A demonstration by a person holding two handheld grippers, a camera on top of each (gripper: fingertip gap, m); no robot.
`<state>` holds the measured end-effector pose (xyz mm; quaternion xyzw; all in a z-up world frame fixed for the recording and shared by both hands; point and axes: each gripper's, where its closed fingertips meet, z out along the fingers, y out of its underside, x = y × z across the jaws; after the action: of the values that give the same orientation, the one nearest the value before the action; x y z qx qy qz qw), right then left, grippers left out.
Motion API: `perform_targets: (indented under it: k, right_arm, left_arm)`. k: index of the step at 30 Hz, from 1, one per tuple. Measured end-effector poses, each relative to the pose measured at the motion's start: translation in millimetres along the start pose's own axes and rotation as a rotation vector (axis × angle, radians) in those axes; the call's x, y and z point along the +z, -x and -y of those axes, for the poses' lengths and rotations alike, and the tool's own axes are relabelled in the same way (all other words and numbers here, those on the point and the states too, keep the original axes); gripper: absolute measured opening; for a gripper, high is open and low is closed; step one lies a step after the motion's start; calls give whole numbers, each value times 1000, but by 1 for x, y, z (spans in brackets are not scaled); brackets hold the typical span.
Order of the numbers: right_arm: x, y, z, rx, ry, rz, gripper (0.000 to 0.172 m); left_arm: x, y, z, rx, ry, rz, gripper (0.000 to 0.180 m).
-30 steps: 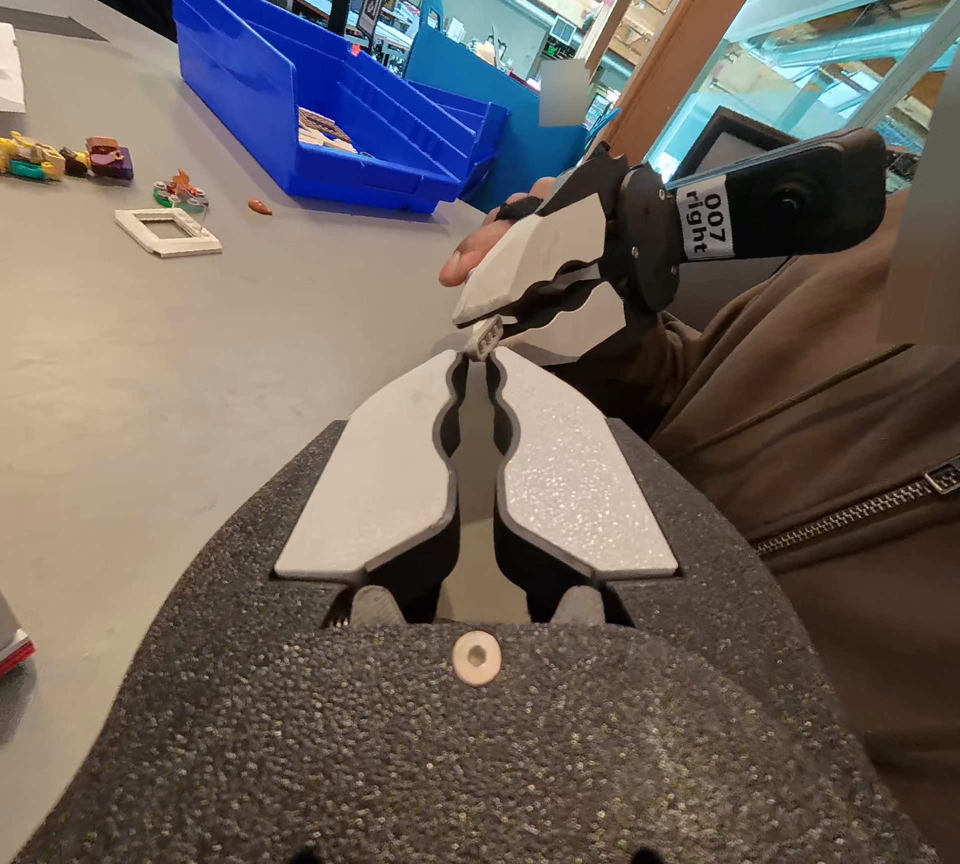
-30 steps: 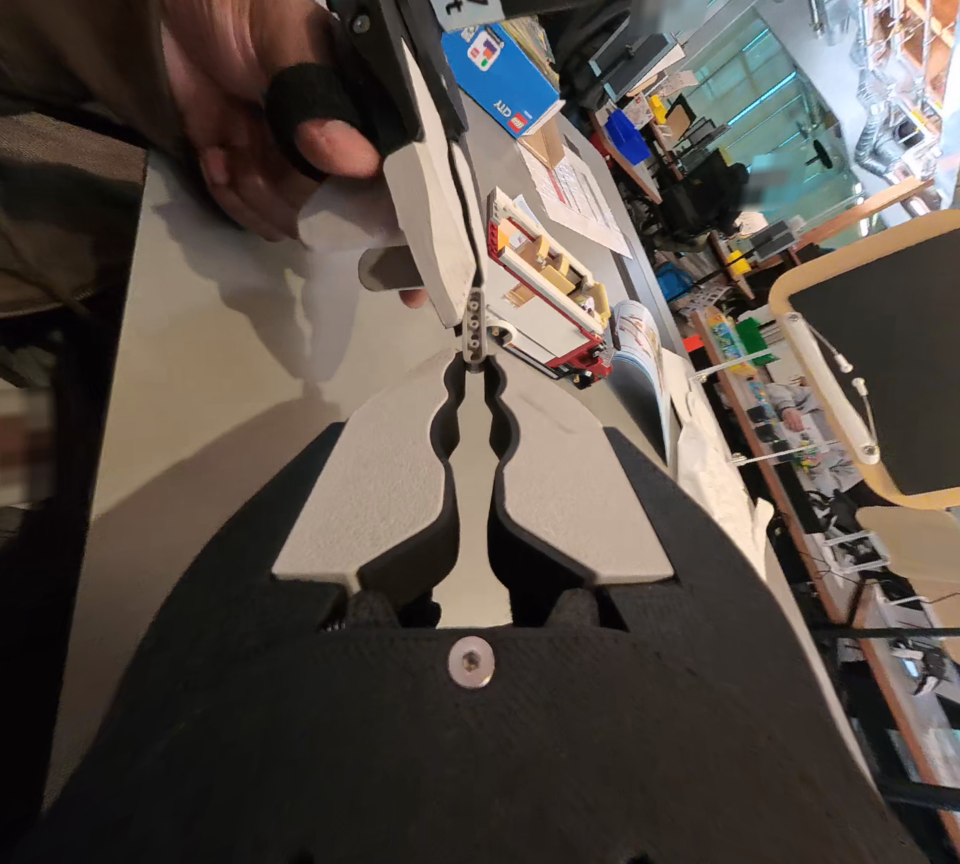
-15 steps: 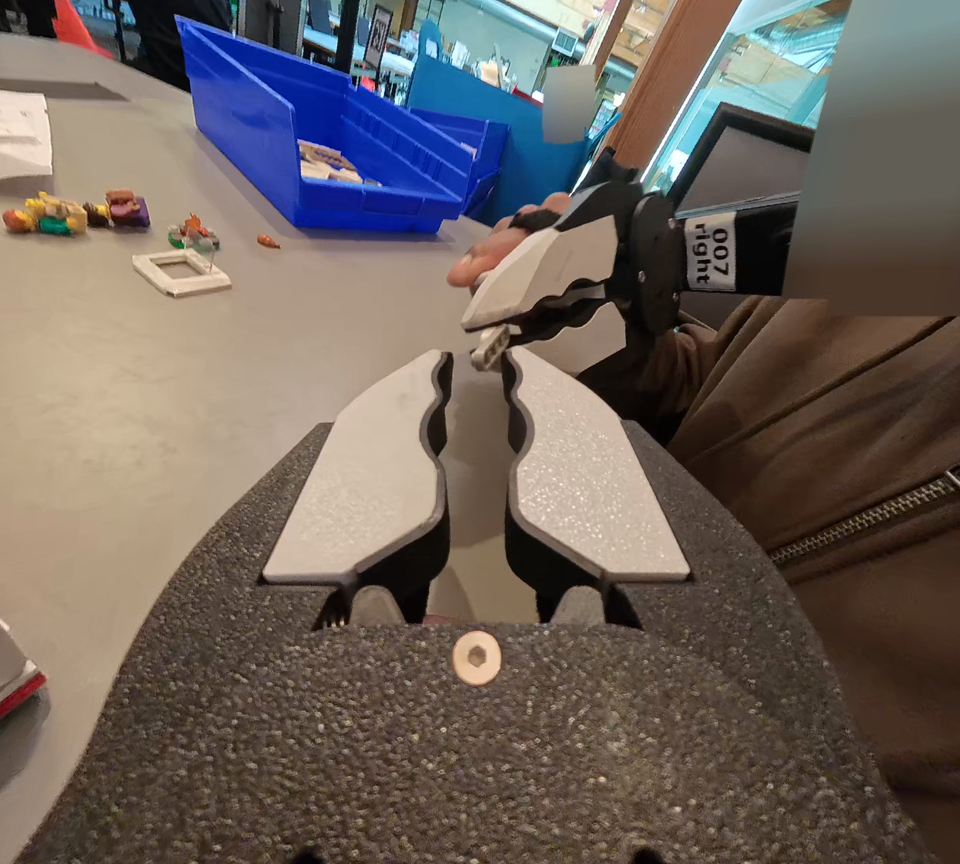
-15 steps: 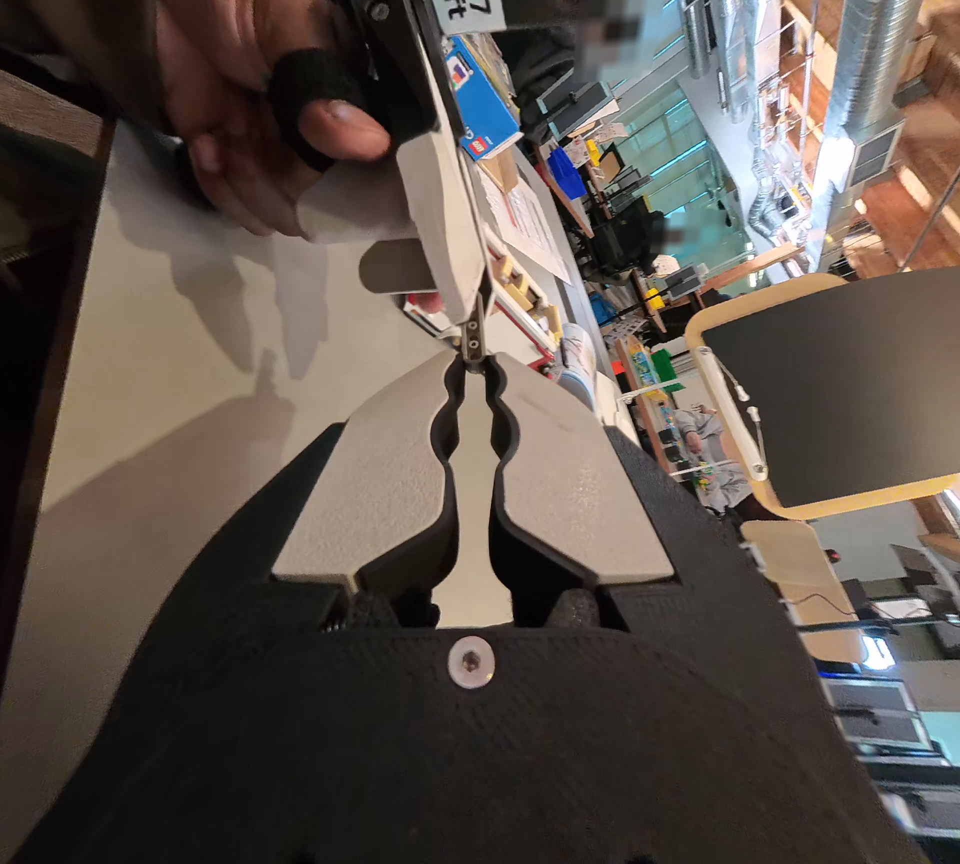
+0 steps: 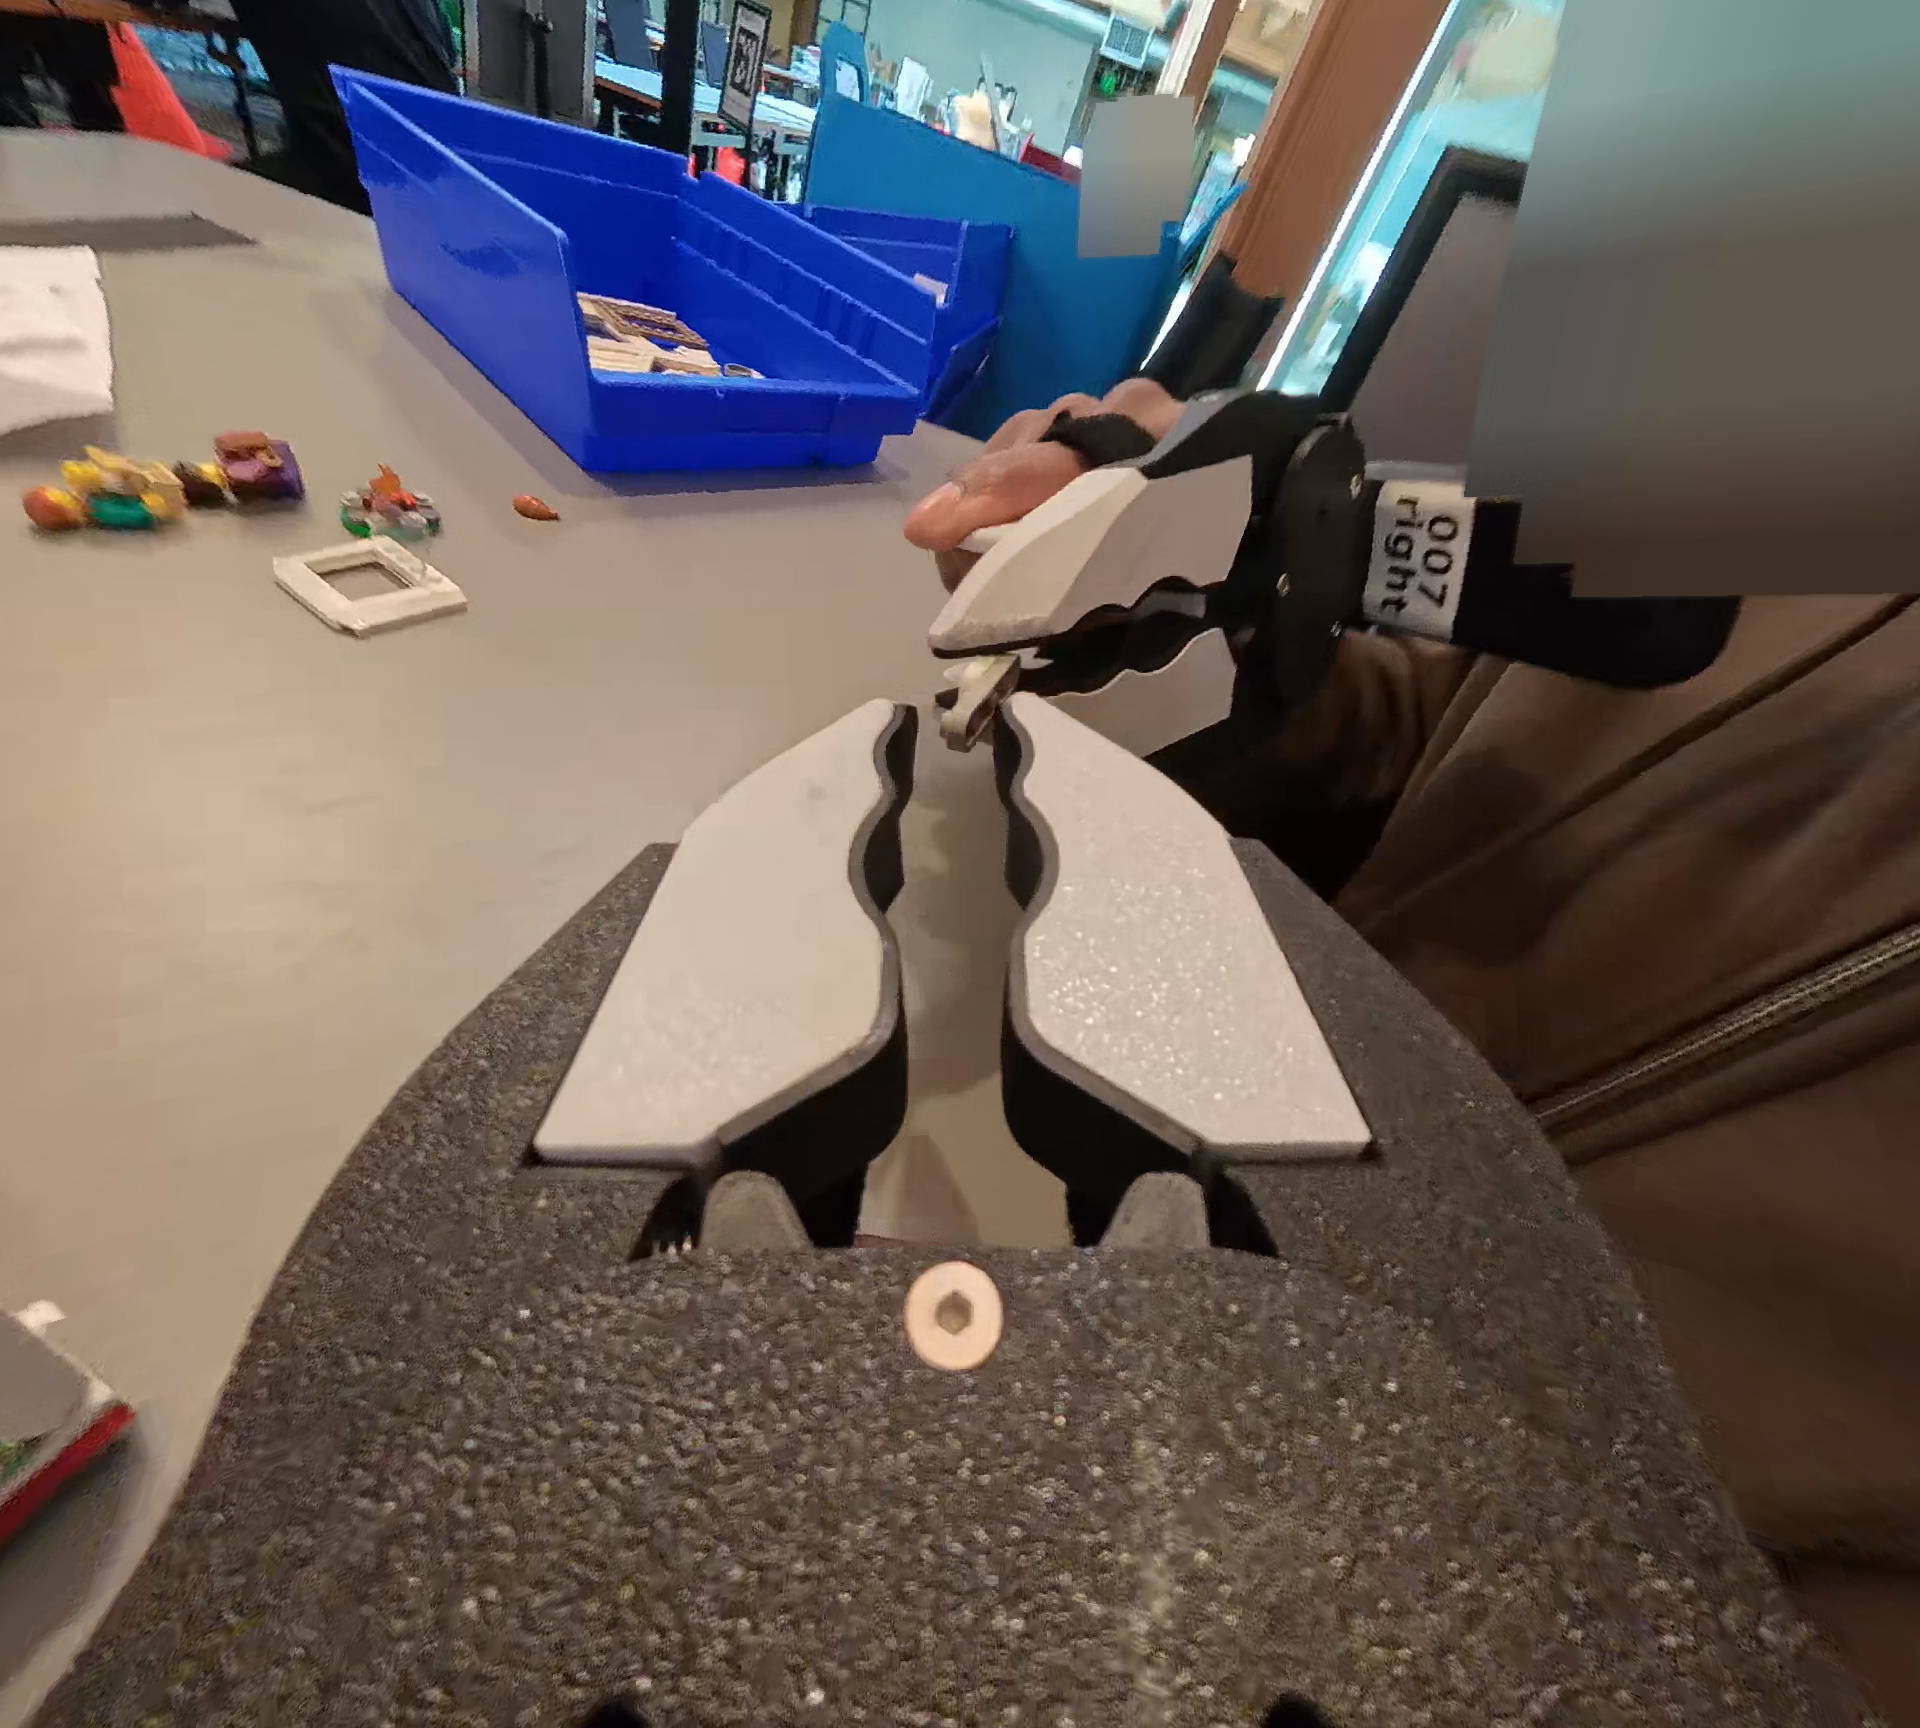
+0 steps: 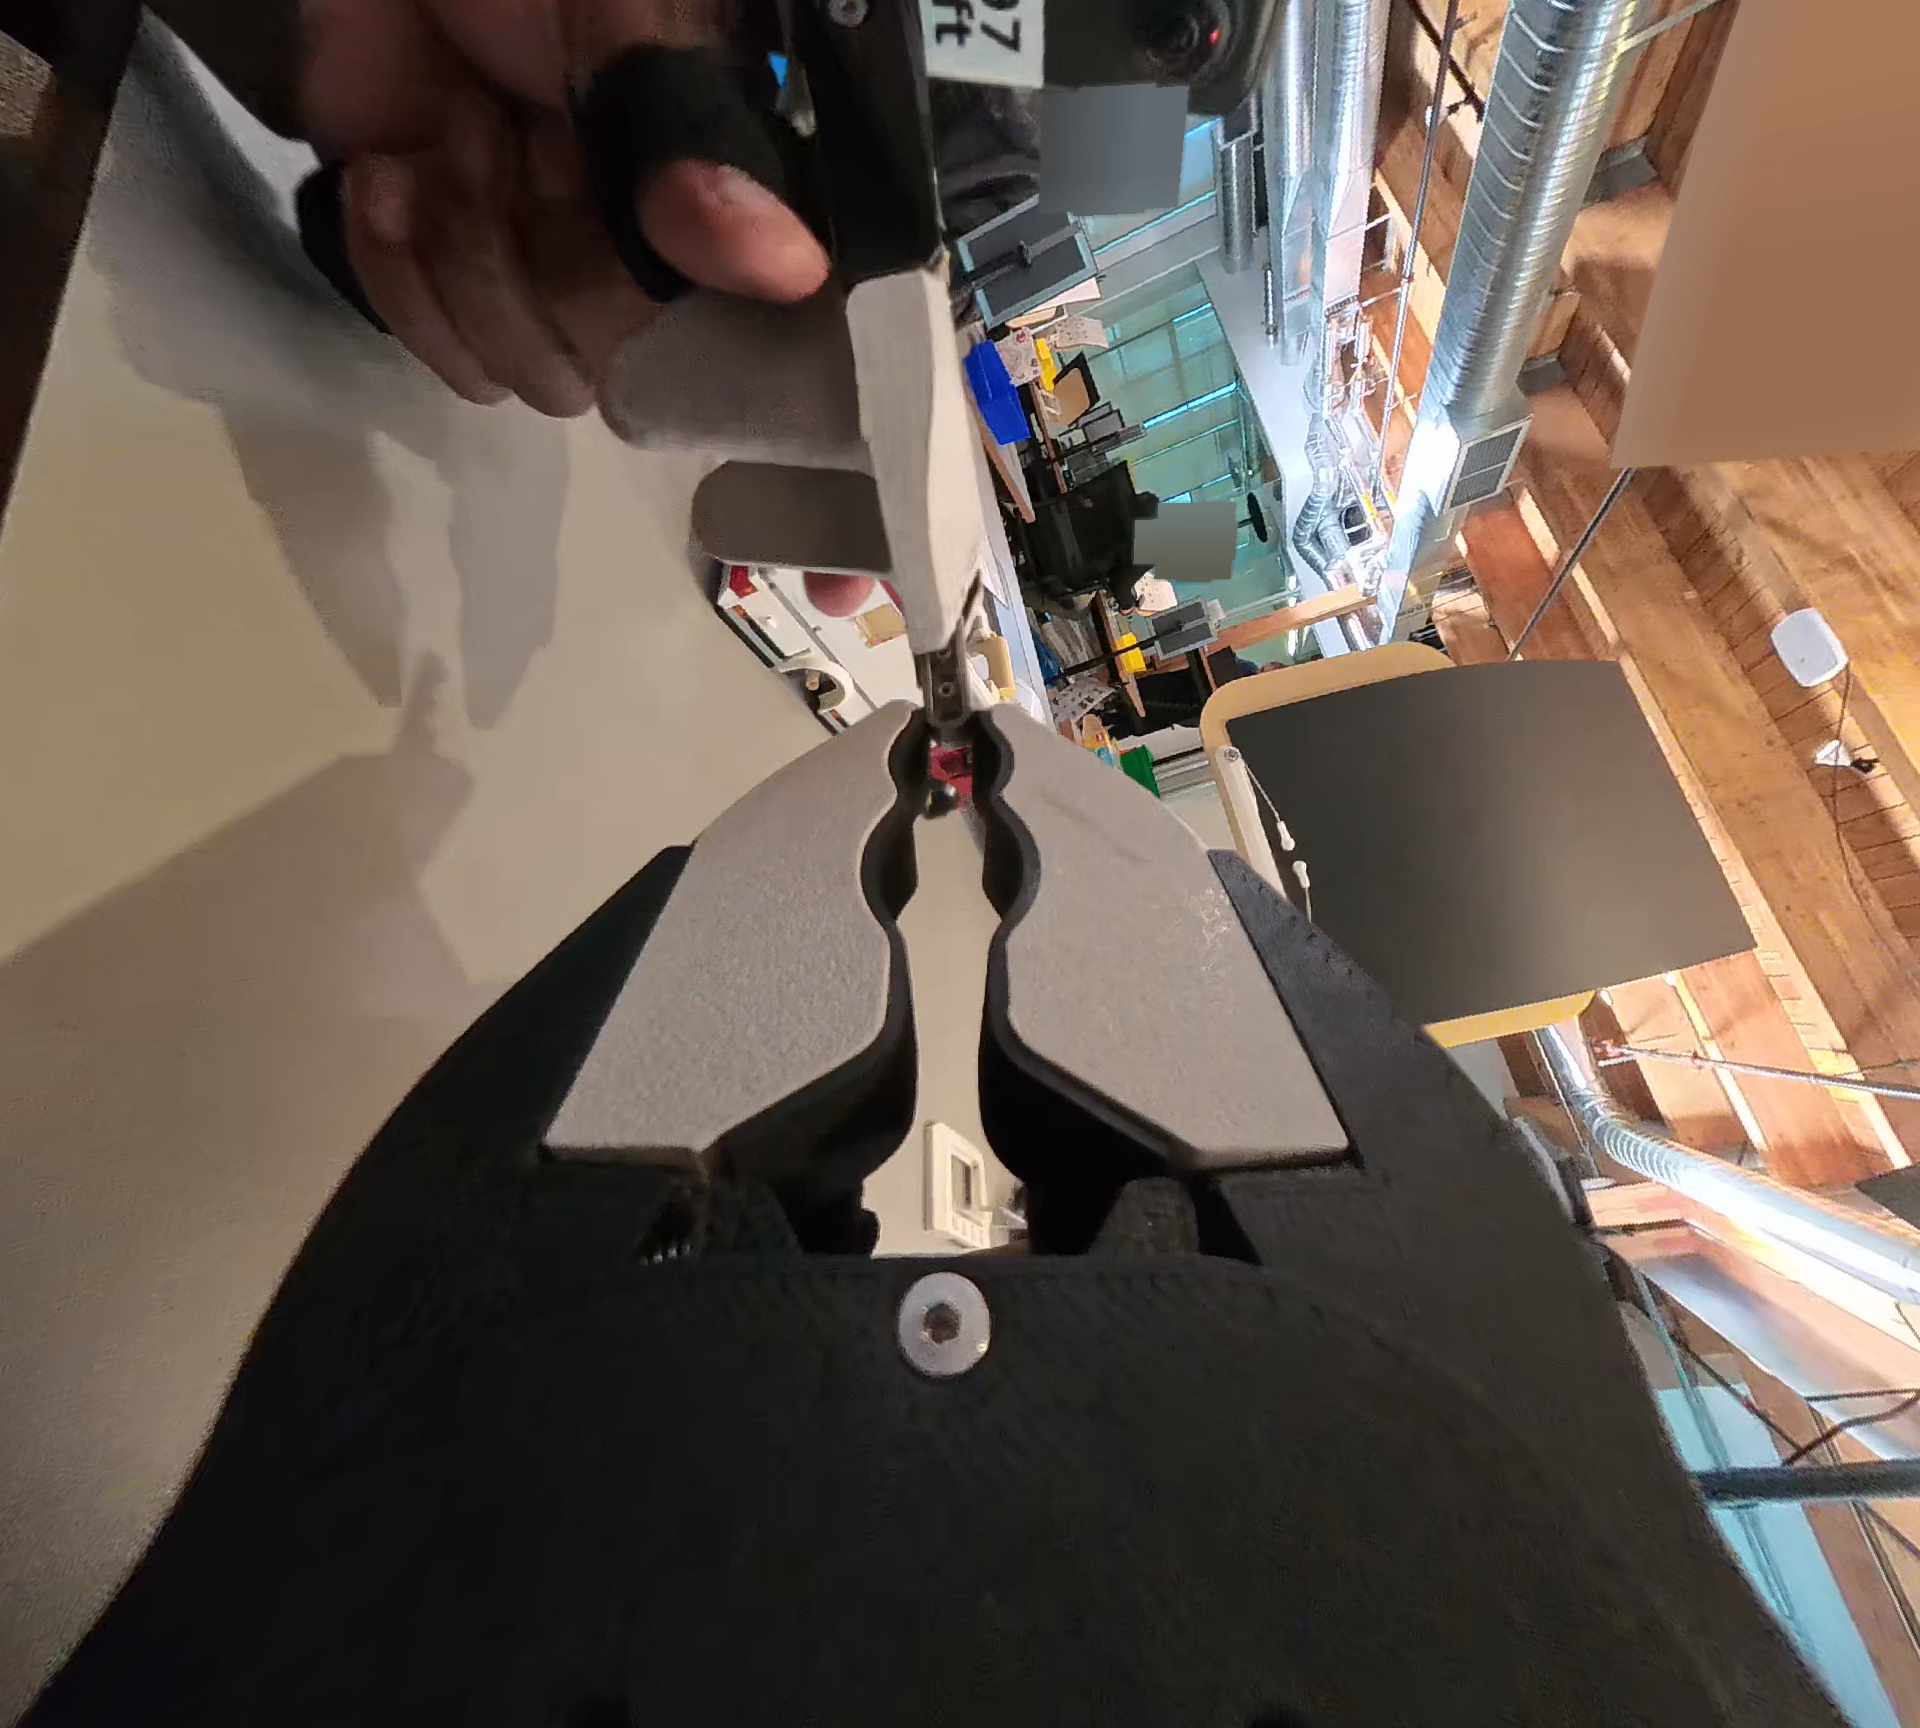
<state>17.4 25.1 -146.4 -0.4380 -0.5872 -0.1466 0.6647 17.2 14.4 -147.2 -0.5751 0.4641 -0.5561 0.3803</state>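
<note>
Grey plastic, small and flat with holes along it: a toy-brick connector piece [image 5: 975, 704] sits clamped in the tips of my right gripper [image 5: 1013, 655], whose two pads press on it from above and below. In the right wrist view the same piece [image 6: 943, 699] stands out past my right fingertips, pointing at the tip of the left gripper [image 6: 940, 629] just beyond.

My left gripper [image 5: 954, 722] is parted, its two grey fingers [image 5: 790, 857] standing a little apart. The free end of the piece reaches into the mouth of that gap, lying closer to the right-hand finger than the left. I cannot tell whether it touches that finger; the left-hand pad is clear of it, so my left gripper grips nothing.

Both grippers hang over a grey table [image 5: 312, 847]. Far to the left lies a white square frame [image 5: 369, 582], and beyond it a row of small coloured toy-brick bits [image 5: 166, 489]. A blue plastic bin [image 5: 644, 296] with tan pieces inside stands at the far side. In the right wrist view a white and red toy-brick model [image 6: 800, 639] rests on the table behind the left gripper.
</note>
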Motion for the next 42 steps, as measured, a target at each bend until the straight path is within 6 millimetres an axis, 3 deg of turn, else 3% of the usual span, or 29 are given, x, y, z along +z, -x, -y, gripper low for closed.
perform_targets:
  k: [6,12,16,20,25,29,35,42]
  right_arm:
    - [-2,-4,0,-16,-4,-34,8]
    - [1,3,-7,47,14,5,9]
    - [0,8,-15,266,11,132,4]
    - [-9,13,-15,581,-58,385,5]
    - [-10,6,-11,806,-163,620,15]
    - [-4,9,-7,779,-238,780,25]
    - [19,13,-14,627,-238,841,19]
    - [39,16,-26,571,-266,794,11]
  left_arm:
    - [2,-10,7,254,-12,42,5]
    - [3,-5,0,582,87,158,5]
    - [0,-7,-6,867,159,154,5]
    - [-4,-9,-17,1138,249,84,5]
    - [-8,-8,-21,1397,295,-14,5]
    - [-8,4,-17,1620,334,-35,5]
    - [-5,26,-9,1852,360,-42,5]
    - [2,61,-22,1908,396,-41,5]
